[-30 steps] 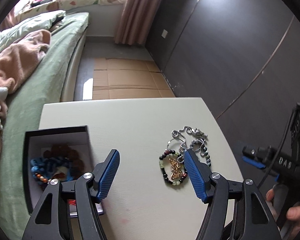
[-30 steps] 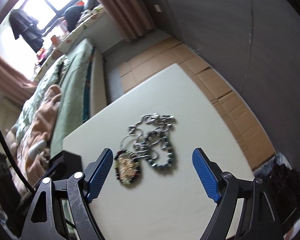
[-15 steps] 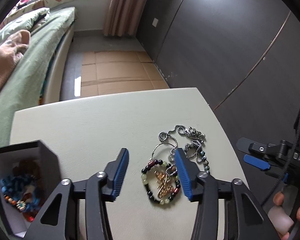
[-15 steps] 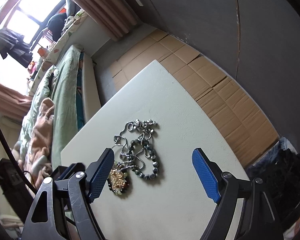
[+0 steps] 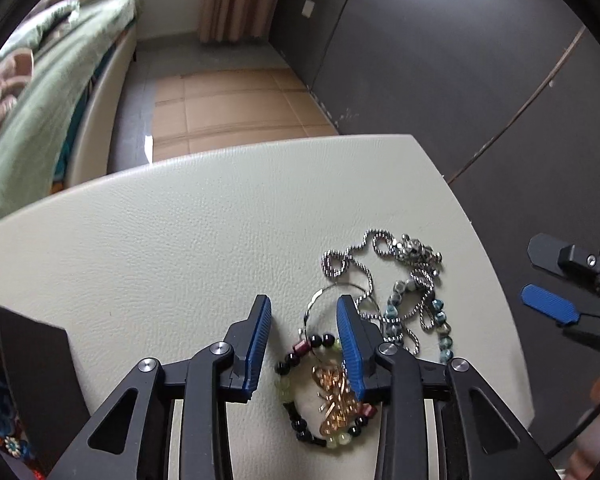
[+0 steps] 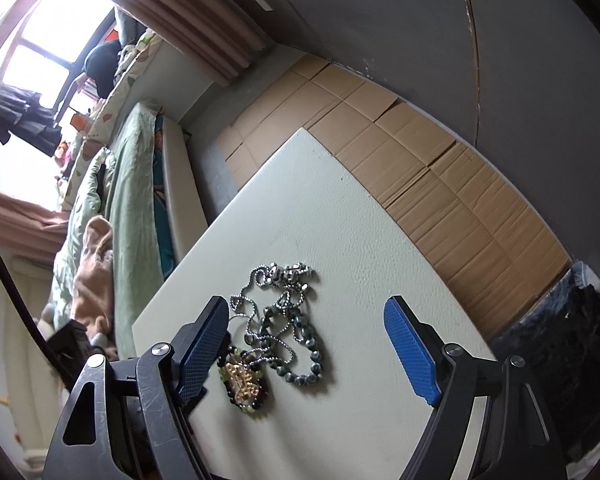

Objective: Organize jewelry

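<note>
Down in the left wrist view, the left gripper [image 5: 304, 344] hangs over a pale leather-grained table [image 5: 172, 240], its blue pads partly open and just having been closing. Between them lies the upper part of a beaded bracelet [image 5: 296, 364] with a gold butterfly charm [image 5: 334, 394]; the right pad overlaps the bracelet's right side, but no firm pinch on the beads can be made out. Just beside it, to the right, a silver ball chain [image 5: 350, 260] tangles with a strand of grey-blue beads [image 5: 440, 320]. An open black box [image 5: 28, 360] holding blue beads sits at the left edge.

Seen from the right wrist view, the right gripper [image 6: 304, 352] stands wide open and holds nothing. The chain [image 6: 260, 280], bead strand [image 6: 308, 344] and bracelet [image 6: 244, 384] lie on the table [image 6: 340, 208] near its left pad.
</note>
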Available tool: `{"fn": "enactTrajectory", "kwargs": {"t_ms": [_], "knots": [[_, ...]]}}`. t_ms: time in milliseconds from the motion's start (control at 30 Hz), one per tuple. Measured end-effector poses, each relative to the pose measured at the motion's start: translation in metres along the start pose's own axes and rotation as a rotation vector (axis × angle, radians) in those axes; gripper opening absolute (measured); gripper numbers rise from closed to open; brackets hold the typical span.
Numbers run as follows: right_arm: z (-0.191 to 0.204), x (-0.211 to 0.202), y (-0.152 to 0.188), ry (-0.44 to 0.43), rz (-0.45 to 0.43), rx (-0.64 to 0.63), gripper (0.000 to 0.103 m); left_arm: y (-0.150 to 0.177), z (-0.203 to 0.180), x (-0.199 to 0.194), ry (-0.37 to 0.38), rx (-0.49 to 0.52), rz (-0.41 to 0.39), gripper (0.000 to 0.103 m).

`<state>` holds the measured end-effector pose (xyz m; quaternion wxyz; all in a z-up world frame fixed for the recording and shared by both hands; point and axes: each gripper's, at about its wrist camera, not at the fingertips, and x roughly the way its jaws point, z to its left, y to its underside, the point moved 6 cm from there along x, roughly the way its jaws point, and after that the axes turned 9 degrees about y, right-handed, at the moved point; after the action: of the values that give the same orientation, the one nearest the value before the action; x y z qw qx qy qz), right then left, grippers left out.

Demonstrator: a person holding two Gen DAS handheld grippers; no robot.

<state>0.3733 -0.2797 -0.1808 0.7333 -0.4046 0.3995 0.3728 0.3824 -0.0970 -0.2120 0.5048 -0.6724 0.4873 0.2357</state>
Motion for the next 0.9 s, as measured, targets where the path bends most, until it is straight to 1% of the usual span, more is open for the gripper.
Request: {"fn": "enactTrajectory", "kwargs": {"t_ms": [100,133,167,200,267,333,433,533,600,633,800,900], "knots": [[0.003,0.001,-0.001,-0.003,0.001,-0.003,0.081,0.000,-0.005,0.003,-0.045,0.048,-0.006,0.034],[0.004,0.002,-0.001,-0.003,0.001,-0.005,0.081,0.001,-0.008,0.004,-0.067,0.070,-0.007,0.031],[0.005,0.003,-0.001,-0.001,0.004,-0.008,0.081,0.001,-0.010,0.006,-0.084,0.089,-0.004,0.018],[0.006,0.005,-0.001,0.000,0.006,-0.009,0.081,0.003,-0.013,0.008,-0.106,0.118,0.002,0.011],[0.008,0.008,0.000,0.005,0.012,-0.013,0.081,0.005,-0.014,0.008,-0.092,0.131,0.010,0.005],[0.010,0.010,0.001,0.007,0.015,-0.017,0.081,0.006,-0.012,0.007,-0.088,0.138,0.011,0.004],[0.013,0.012,0.003,0.013,0.016,-0.033,0.081,0.006,-0.006,0.003,-0.068,0.110,0.011,0.002],[0.017,0.013,0.006,0.016,0.020,-0.054,0.075,0.003,-0.001,-0.010,-0.044,0.081,-0.024,0.002],[0.018,0.015,0.008,0.013,0.022,-0.064,0.069,-0.001,0.000,-0.020,-0.033,0.070,-0.054,0.002],[0.018,0.015,0.008,0.013,0.020,-0.069,0.068,-0.003,0.000,-0.025,-0.026,0.065,-0.068,0.002],[0.021,0.023,0.007,0.030,0.010,-0.103,0.053,-0.009,0.002,-0.049,-0.001,0.037,-0.126,0.002],[0.023,0.029,0.005,0.033,0.009,-0.123,0.050,-0.012,0.003,-0.063,0.010,0.026,-0.160,0.002]]}}
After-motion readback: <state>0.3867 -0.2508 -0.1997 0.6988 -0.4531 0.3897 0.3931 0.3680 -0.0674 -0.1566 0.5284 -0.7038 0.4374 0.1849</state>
